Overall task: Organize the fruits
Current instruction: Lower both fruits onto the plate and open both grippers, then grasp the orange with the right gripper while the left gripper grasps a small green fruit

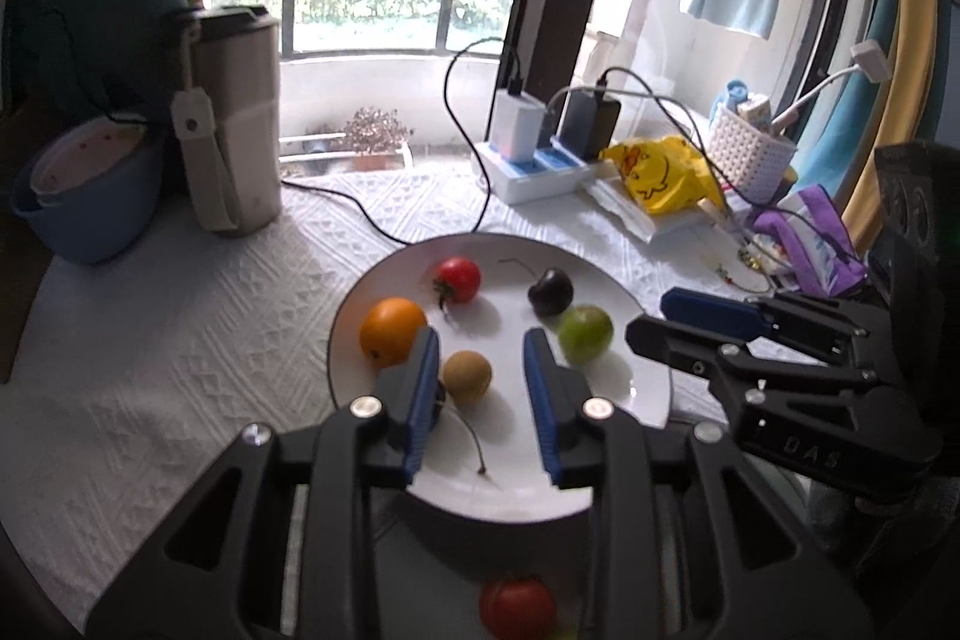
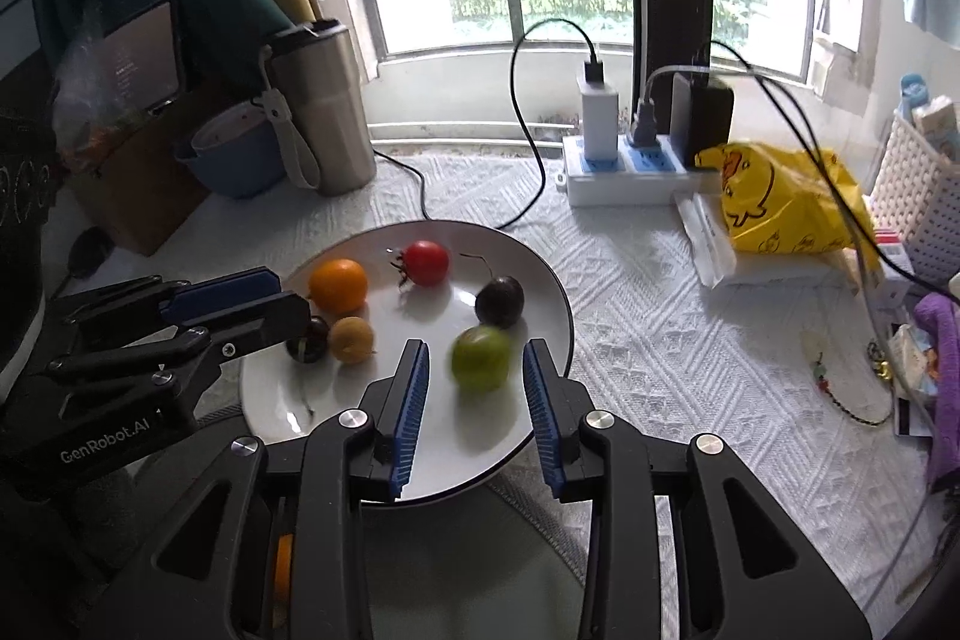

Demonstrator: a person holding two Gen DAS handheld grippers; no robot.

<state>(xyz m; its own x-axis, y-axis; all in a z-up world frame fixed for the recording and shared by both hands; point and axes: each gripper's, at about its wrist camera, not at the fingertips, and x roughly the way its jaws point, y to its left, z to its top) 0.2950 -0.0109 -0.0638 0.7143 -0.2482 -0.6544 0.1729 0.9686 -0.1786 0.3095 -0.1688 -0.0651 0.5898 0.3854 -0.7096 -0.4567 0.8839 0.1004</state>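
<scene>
A white plate (image 1: 600,274) holds an orange (image 1: 393,331), a red tomato (image 1: 458,279), a dark cherry (image 1: 550,291), a green fruit (image 1: 585,333) and a brown longan (image 1: 467,376). My left gripper (image 1: 480,340) is open above the plate, its jaws either side of the longan. My right gripper (image 2: 477,352) is open with the blurred green fruit (image 2: 480,358) between its jaws, not clasped. The right wrist view also shows the orange (image 2: 338,285), tomato (image 2: 426,263), cherry (image 2: 500,302), longan (image 2: 352,338) and a second dark cherry (image 2: 309,338) beside the left gripper (image 2: 288,298). The right gripper (image 1: 651,316) shows at the plate's right edge.
A steel tumbler (image 1: 234,118) and blue bowl (image 1: 84,196) stand at the back left. A power strip with chargers (image 1: 540,160), yellow bag (image 1: 660,172) and white basket (image 1: 750,154) lie at the back right. Another red fruit (image 1: 516,607) shows below the left gripper.
</scene>
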